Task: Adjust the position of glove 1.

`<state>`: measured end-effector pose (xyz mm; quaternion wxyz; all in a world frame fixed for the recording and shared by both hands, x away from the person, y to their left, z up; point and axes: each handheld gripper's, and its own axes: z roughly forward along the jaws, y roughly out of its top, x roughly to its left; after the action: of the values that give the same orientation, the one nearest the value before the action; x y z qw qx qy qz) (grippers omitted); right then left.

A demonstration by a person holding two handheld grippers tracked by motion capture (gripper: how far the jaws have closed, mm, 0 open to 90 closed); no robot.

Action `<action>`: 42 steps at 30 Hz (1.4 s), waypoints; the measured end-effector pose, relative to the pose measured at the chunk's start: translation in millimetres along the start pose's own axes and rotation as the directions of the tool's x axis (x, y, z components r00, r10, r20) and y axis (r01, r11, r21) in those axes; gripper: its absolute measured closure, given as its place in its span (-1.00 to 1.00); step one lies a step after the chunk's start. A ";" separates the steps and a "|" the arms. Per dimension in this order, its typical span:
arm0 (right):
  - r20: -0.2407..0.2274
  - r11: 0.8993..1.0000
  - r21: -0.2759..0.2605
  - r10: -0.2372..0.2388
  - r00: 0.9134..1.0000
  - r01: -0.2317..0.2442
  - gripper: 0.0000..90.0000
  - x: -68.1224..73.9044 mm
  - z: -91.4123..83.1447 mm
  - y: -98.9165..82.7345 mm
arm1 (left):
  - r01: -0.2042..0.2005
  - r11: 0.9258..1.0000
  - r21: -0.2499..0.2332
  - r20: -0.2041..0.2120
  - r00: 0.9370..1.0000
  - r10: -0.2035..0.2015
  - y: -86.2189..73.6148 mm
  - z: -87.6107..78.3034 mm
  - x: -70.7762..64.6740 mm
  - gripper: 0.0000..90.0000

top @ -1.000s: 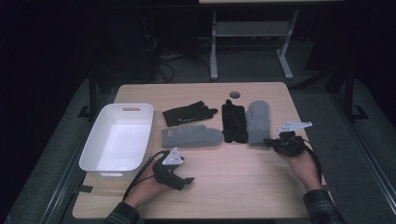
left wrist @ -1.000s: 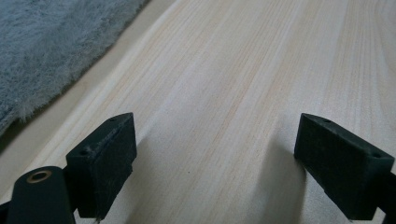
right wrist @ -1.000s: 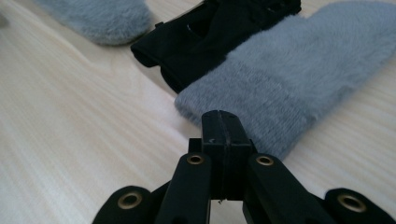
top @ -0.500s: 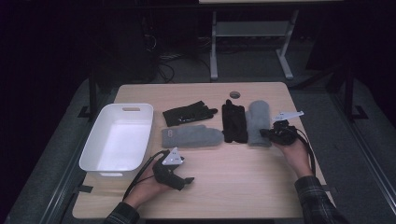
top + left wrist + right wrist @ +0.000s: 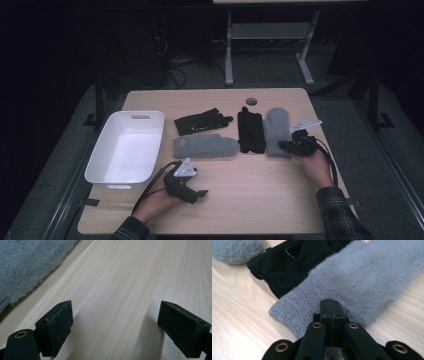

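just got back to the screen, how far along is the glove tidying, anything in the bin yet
Nothing looks done: the white bin holds nothing, and all four gloves lie on the table. In hand: the right claw is shut on the knit cuff of the right grey mitten. The left claw rests open over bare wood. Left, presumably: the other grey mitten and both black gloves.

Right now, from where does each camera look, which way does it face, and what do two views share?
High view: above the person's side, looking forward and down on the table; both forearms and grippers show.
Left gripper view: on the left gripper, facing bare wood; its fingers stand apart.
Right gripper view: on the right gripper, fingers pressed together at the grey mitten's cuff.
Shared: high and right gripper views both show that mitten.
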<state>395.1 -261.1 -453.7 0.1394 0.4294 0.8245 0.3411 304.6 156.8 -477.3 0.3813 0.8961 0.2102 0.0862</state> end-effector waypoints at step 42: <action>-0.117 0.997 0.043 -0.056 0.992 0.061 1.00 55.7 -49.8 -47.2 | 0.003 1.000 -0.006 0.002 1.000 -0.003 -0.3 0.6 -0.1 -0.73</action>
<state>307.1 -257.2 -446.1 0.0912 0.3876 0.8511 0.3421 304.5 156.5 -477.9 0.3841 0.8948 0.2109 0.0855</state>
